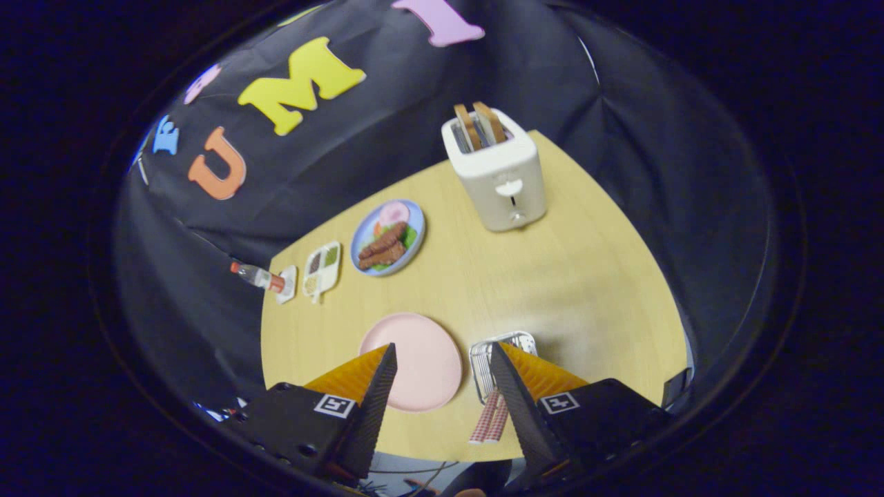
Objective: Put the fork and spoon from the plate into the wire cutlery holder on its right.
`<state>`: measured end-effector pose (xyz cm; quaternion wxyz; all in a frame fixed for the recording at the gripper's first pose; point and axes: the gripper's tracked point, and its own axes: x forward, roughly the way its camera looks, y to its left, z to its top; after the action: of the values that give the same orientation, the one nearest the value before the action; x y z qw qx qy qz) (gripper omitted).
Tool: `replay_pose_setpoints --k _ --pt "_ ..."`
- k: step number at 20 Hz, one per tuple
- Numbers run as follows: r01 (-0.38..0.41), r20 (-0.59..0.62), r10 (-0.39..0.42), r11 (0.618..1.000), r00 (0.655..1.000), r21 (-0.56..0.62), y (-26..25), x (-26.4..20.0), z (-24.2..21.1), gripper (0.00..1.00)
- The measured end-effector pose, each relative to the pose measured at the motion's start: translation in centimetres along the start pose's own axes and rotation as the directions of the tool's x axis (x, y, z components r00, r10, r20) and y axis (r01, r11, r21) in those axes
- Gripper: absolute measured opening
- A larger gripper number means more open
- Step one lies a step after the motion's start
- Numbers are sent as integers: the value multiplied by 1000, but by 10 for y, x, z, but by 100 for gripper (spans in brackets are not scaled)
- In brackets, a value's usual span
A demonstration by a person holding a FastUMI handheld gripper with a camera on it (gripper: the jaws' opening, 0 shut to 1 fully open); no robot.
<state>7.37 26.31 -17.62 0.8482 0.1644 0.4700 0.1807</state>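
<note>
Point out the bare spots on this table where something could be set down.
Widest bare patch: the wooden table between the toaster and the wire cutlery holder. The pink plate is bare too. The far corner is crowded: blue food plate, divided dish, small bottle. The gripper hangs open above the pink plate.

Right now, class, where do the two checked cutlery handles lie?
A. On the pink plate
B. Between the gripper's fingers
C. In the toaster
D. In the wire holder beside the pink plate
D: the checked handles stick out of the wire holder, the pink plate next to it is bare, and the gripper is open with nothing held between its fingers.
</note>
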Motion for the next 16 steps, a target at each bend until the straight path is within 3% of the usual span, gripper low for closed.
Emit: replay_pose_setpoints --k 3,6,11,15,16 --pt "9 262 14 996 965 -84 -6 -42 14 89" --pt "39 471 39 987 881 -154 1 -102 9 92" --pt "115 713 118 956 692 -270 30 -189 1 96" --pt "151 821 191 936 539 -317 49 -236 -2 96" --pt "162 833 203 931 515 -327 52 -242 -7 96"
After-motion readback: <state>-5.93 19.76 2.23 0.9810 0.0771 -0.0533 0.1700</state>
